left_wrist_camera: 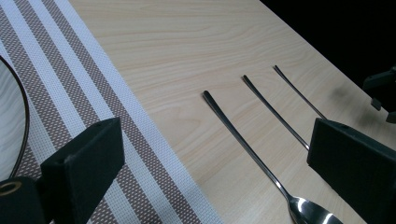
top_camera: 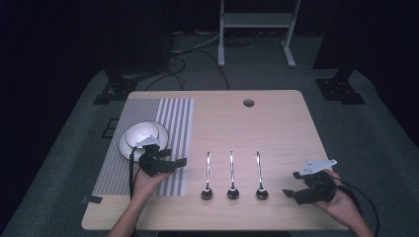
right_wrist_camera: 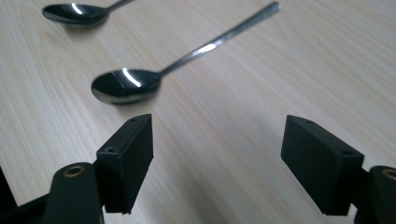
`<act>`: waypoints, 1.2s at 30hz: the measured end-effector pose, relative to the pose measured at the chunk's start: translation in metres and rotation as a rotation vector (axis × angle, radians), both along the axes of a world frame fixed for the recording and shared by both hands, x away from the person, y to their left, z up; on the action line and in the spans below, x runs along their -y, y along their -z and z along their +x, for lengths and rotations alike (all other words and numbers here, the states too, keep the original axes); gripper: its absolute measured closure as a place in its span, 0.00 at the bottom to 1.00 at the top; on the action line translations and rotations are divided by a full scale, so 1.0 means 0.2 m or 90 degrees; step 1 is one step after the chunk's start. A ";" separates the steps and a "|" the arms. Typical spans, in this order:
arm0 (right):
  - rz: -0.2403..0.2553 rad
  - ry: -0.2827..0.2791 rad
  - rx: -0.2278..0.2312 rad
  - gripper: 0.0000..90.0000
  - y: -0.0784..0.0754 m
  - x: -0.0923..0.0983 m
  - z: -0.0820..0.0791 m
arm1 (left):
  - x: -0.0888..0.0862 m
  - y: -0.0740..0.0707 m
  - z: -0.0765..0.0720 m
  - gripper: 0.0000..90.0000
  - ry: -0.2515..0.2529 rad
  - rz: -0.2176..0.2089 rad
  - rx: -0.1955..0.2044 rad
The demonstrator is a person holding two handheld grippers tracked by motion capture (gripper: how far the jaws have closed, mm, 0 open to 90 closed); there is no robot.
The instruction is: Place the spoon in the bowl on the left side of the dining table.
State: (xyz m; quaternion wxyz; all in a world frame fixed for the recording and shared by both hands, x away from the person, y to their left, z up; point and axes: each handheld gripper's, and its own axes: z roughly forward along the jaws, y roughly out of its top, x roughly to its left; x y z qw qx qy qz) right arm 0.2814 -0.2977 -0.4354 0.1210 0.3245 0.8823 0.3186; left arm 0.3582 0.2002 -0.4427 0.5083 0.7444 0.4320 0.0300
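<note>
Both grippers, left gripper point(top_camera: 174, 163) and right gripper point(top_camera: 291, 193), released, empty. Risk: thin spoons point(top_camera: 231, 175) skidding across bench point(top_camera: 276, 128) if pinched off-centre.

Left gripper point(top_camera: 174, 163) and right gripper point(top_camera: 291, 193) — jaws spread, empty.

No legible text, label, brand, number or sign found on any surface in any view
</note>
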 end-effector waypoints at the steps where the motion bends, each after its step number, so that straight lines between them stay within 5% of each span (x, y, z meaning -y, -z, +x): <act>1: -0.002 -0.005 0.000 0.27 -0.01 -0.01 0.01 | 0.00 0.00 0.00 0.03 0.000 -0.001 -0.002; 13: -0.039 -0.089 0.009 0.27 -0.07 -0.28 0.07 | -0.01 0.00 0.00 0.03 0.002 -0.003 0.000; 24: -0.125 -0.220 -0.003 0.29 -0.10 -0.65 0.14 | 0.01 0.01 0.00 0.03 0.010 0.006 -0.003; 36: -0.220 -0.317 0.006 0.41 -0.06 -0.90 0.17 | 0.03 0.01 0.01 0.03 0.014 0.005 -0.007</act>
